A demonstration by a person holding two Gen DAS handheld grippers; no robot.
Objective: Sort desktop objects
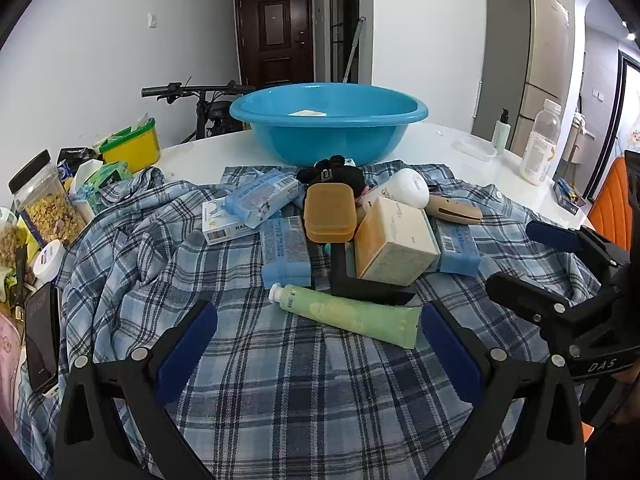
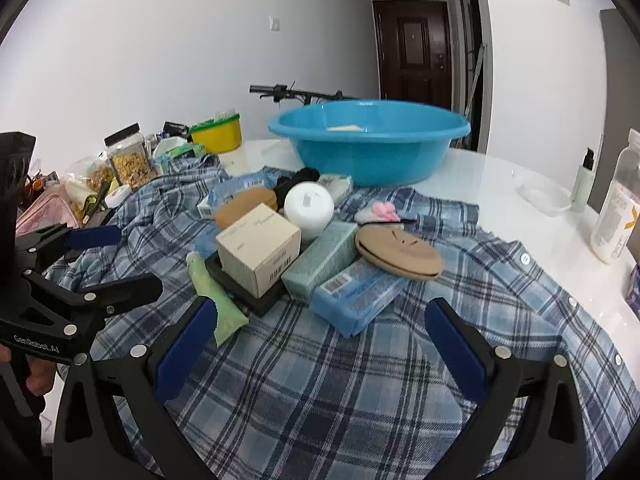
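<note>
A pile of small items lies on a blue plaid shirt (image 1: 248, 360): a green tube (image 1: 348, 314), a cream box (image 1: 396, 246), an orange-brown case (image 1: 330, 212), blue packets (image 1: 286, 256), a white jar (image 1: 406, 188) and a tan flat piece (image 2: 398, 254). A blue basin (image 1: 328, 120) stands behind the pile and holds something pale. My left gripper (image 1: 318, 344) is open and empty, just short of the tube. My right gripper (image 2: 320, 344) is open and empty, in front of a blue packet (image 2: 356, 298); it also shows in the left wrist view (image 1: 516, 258).
Food jars (image 1: 46, 200), a yellow tub (image 1: 132, 148) and a phone (image 1: 40, 340) crowd the table's left edge. A white bottle (image 1: 540, 144), a pump bottle (image 1: 502, 130) and a clear lid (image 1: 474, 148) stand on the white table (image 2: 500, 184) at the right.
</note>
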